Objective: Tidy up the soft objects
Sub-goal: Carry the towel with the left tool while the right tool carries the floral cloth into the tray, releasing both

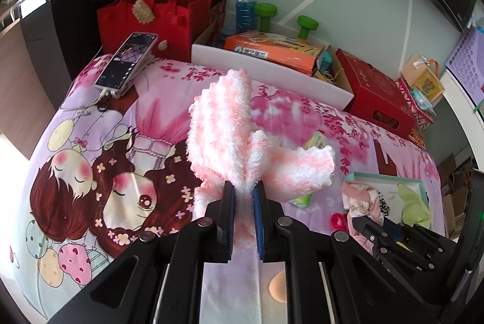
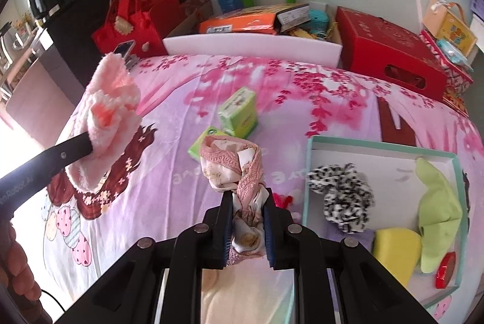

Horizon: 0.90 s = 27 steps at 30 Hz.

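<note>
My left gripper (image 1: 244,187) is shut on a fluffy pink-and-white sock (image 1: 224,124), which hangs lifted above the bedspread; the right wrist view shows the same sock (image 2: 112,109) at the left. My right gripper (image 2: 247,196) is shut on a pink lace floral cloth (image 2: 234,166), also lifted off the bed; in the left wrist view that cloth (image 1: 361,196) appears at lower right. A teal-rimmed white box (image 2: 381,147) lies to the right and holds a black-and-white scrunchie (image 2: 345,196), a light green cloth (image 2: 438,212), a yellow sponge (image 2: 396,248) and a red round thing (image 2: 446,269).
The pink cartoon bedspread (image 2: 302,112) carries two green tissue packs (image 2: 239,112) and a small red item (image 2: 282,200). A phone (image 1: 127,60) lies at the bed's far left corner. Beyond the bed stand a red felt bag (image 1: 145,18), a white bin (image 1: 272,69) and a red carton (image 2: 390,51).
</note>
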### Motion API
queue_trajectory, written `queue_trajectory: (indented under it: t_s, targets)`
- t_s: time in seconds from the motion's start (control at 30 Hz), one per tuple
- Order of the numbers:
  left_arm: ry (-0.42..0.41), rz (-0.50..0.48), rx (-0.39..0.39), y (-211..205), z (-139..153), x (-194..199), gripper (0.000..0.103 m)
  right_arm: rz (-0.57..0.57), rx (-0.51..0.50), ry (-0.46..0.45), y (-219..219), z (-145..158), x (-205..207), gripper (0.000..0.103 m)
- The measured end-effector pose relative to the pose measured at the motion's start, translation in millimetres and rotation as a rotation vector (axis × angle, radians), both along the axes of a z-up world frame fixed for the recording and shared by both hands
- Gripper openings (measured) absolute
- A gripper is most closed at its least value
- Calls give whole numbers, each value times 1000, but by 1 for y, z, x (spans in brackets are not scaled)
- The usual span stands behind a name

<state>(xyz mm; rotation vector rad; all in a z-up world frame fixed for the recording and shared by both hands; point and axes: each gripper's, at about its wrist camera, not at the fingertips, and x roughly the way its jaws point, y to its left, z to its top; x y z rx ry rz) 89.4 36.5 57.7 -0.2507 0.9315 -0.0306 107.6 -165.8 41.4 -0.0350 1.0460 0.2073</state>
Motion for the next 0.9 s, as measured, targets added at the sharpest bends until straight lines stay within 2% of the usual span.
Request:
queue_trajectory:
  t_s: [0.53, 0.9]
  targets:
    - [-46, -204, 33, -89, 19, -4, 12, -204, 23, -18, -94, 13, -2, 19]
    - [-23, -360, 36, -160, 11, -8, 12, -343, 23, 16, -158, 0, -10, 19]
